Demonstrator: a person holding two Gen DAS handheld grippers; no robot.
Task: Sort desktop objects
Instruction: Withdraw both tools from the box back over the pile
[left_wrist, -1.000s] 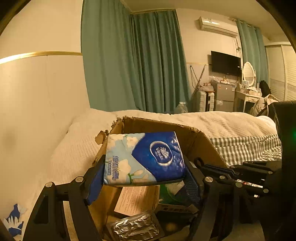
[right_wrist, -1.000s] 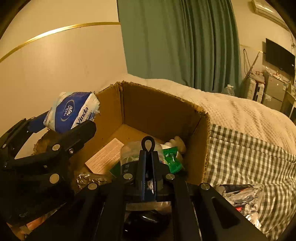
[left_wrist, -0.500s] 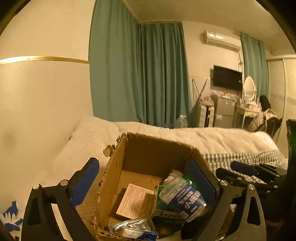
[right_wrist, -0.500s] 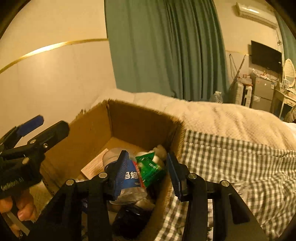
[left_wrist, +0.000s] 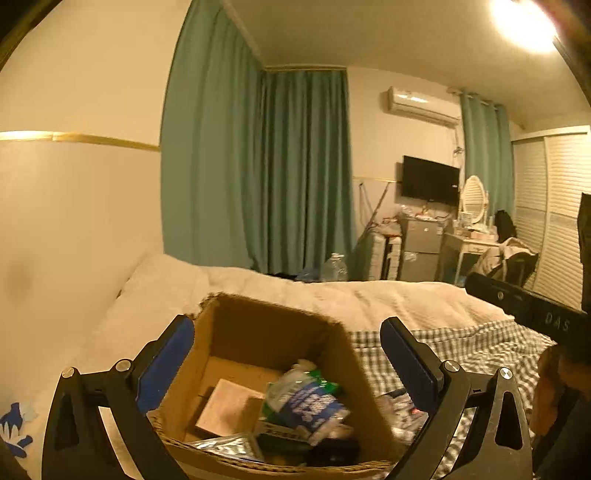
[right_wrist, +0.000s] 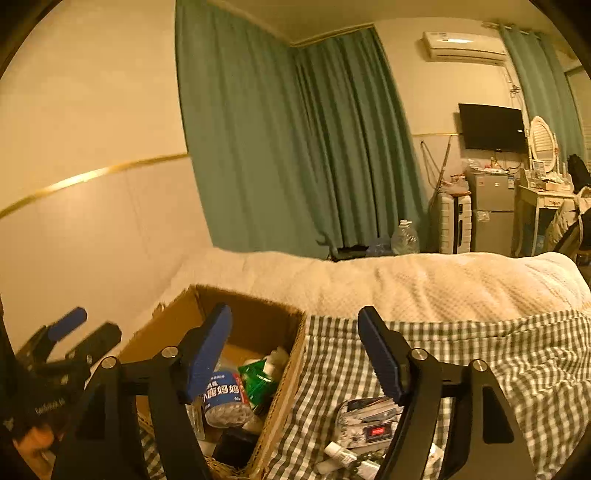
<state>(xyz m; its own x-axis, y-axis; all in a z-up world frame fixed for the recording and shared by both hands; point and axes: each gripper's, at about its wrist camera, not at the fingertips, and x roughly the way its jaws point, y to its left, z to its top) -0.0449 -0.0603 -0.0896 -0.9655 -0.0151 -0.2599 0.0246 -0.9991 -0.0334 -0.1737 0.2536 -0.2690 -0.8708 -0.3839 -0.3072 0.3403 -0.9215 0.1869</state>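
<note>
The cardboard box (left_wrist: 266, 332) sits open on the bed (left_wrist: 369, 299), at about 6 o'clock in the left wrist view and at 7 o'clock in the right wrist view. Inside it lies a clear bottle with a blue label (right_wrist: 225, 397), leaning on its side, with a green packet (right_wrist: 258, 376) touching it at its 2 o'clock. A pale paper card (left_wrist: 225, 406) rests flat on the box floor at the bottle's 9 o'clock in the left view, and a silvery foil pack (left_wrist: 225, 445) lies against the near wall. A dark object at the near corner is too dim to tell.

The left tool (left_wrist: 286, 363) hangs above the box with its blue-padded fingers (left_wrist: 166, 363) spread wide, straddling the box's width and gripping nothing. The right tool (right_wrist: 295, 356) is likewise spread wide and bare; its left finger stands over the box's interior, its right finger over the checked cloth (right_wrist: 480, 362).

On that green-and-white checked cloth, just beside the box's right wall at 5 o'clock in the right view, lie a plastic-wrapped packet (right_wrist: 369, 419) with a red mark and a small white bottle (right_wrist: 338, 454).

Beyond the bed hang teal curtains (right_wrist: 303, 147); at 2 o'clock a television (right_wrist: 491, 127) is on the wall under an air conditioner (right_wrist: 463, 46).
</note>
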